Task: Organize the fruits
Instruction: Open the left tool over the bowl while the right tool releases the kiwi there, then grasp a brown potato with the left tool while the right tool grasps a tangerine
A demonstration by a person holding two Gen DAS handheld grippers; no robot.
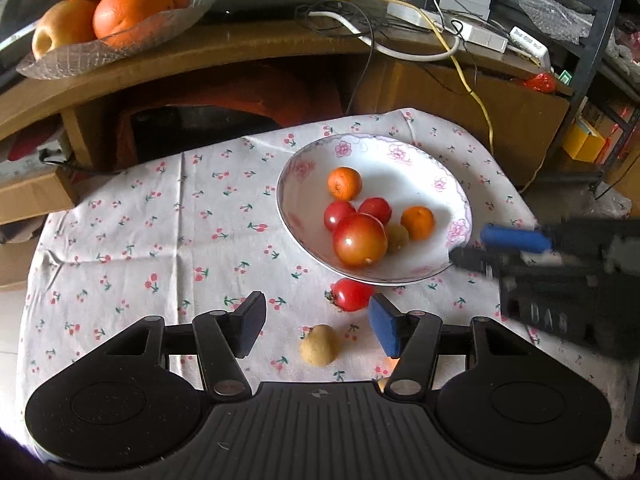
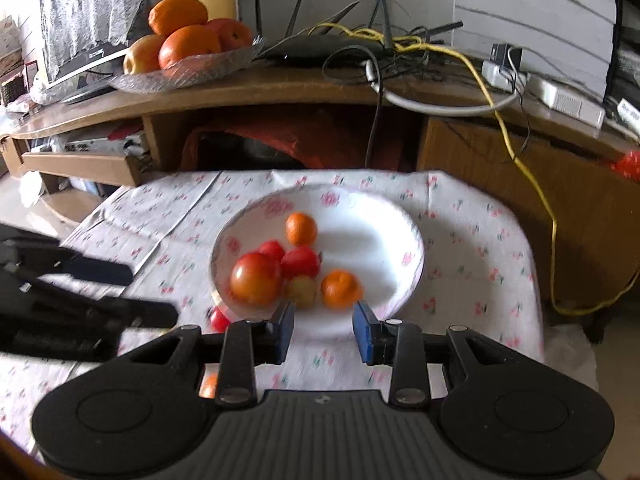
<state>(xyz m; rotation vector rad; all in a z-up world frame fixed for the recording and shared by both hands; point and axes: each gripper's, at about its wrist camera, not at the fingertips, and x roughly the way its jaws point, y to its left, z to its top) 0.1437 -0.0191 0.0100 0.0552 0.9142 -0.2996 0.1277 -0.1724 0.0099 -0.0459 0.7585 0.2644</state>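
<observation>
Left wrist view: left gripper (image 1: 318,324) spread, empty, over yellow fruit (image 1: 320,345) near bowl (image 1: 304,168); right gripper (image 2: 323,330) likewise spread. Risk: a closing pad nudges the round fruit away.

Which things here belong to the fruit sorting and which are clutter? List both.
Belongs to the job:
white floral china bowl
small red tomato on the cloth
small tan round fruit on the cloth

Just lying about:
clear glass dish of oranges on the shelf
yellow cable
black router
</observation>
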